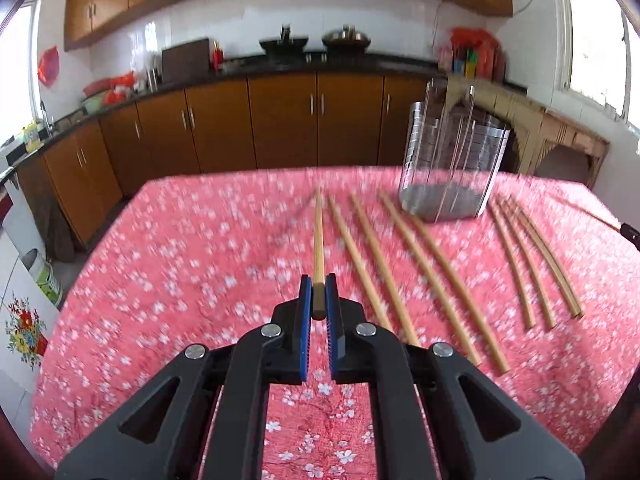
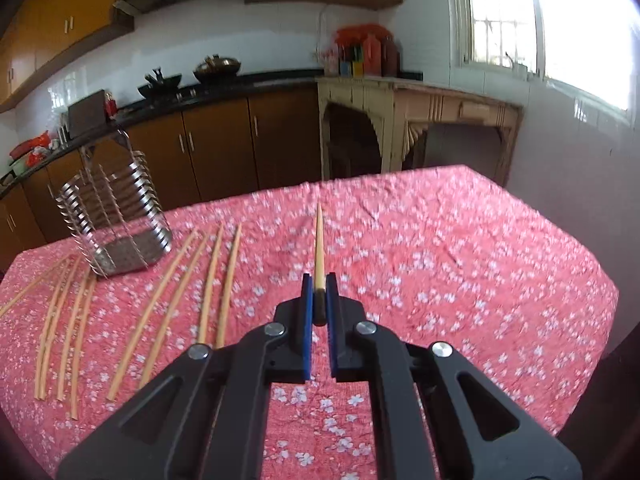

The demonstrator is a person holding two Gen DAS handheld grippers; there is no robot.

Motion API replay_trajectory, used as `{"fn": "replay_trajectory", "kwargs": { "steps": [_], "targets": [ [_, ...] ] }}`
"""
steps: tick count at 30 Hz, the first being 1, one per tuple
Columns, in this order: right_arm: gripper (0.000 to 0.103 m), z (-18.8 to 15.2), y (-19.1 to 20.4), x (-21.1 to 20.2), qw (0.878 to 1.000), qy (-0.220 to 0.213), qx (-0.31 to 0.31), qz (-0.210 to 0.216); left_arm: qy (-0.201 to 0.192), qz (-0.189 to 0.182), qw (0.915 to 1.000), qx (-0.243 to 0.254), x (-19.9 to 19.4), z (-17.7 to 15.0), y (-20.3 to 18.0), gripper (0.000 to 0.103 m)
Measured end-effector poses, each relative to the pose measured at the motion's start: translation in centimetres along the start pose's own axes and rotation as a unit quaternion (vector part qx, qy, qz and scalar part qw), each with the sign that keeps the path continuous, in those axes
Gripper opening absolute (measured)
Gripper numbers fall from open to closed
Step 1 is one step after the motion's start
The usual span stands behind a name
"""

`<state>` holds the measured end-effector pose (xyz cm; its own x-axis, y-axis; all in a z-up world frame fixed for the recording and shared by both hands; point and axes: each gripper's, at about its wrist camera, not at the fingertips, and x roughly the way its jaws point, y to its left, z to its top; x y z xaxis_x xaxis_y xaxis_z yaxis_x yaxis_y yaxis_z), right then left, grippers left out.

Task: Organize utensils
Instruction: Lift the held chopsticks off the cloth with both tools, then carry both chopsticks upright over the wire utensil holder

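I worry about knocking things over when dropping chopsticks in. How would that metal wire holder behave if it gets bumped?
The holder is open wire bands, so probably light and apt to slide on the cloth. It stands taller than its base, so a high bump might tip it. The chopstick in the right gripper looks stiff enough to push it.

Left gripper [image 1: 319, 294], right gripper [image 2: 319, 294]: jaws nearly closed

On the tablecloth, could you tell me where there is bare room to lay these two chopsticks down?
The tablecloth is bare right of the right gripper, and left of the left gripper. The loose chopsticks and wire holder crowd between.
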<state>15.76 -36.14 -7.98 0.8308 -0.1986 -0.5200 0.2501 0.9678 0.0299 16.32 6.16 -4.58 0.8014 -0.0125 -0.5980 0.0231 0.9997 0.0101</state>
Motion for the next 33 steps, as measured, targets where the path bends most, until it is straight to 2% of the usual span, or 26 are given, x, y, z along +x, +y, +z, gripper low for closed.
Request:
{"fn": "replay_trajectory", "kwargs": {
  "steps": [6, 12, 24, 33],
  "targets": [
    [0.007, 2.3, 0.7, -2.9, 0.998, -0.053, -0.006, 0.015, -0.067, 0.004, 0.9976, -0.017, -2.8, 2.0, 0.8, 0.007],
    [0.007, 4.5, 0.8, -4.5, 0.995, -0.096, -0.001, 0.024, -0.116, 0.008, 0.9925, -0.036, -4.4, 4.0, 1.2, 0.007],
    [0.007, 10.1, 0.7, -7.2, 0.987, -0.145, 0.011, 0.070, -0.177, 0.019, 0.9827, -0.050, -6.8, 8.2, 1.6, 0.007],
    [0.007, 12.4, 1.4, -9.2, 0.981, -0.155, 0.013, 0.116, -0.195, -0.001, 0.9795, -0.051, -8.1, 9.8, 0.9, 0.007]
  ]
}}
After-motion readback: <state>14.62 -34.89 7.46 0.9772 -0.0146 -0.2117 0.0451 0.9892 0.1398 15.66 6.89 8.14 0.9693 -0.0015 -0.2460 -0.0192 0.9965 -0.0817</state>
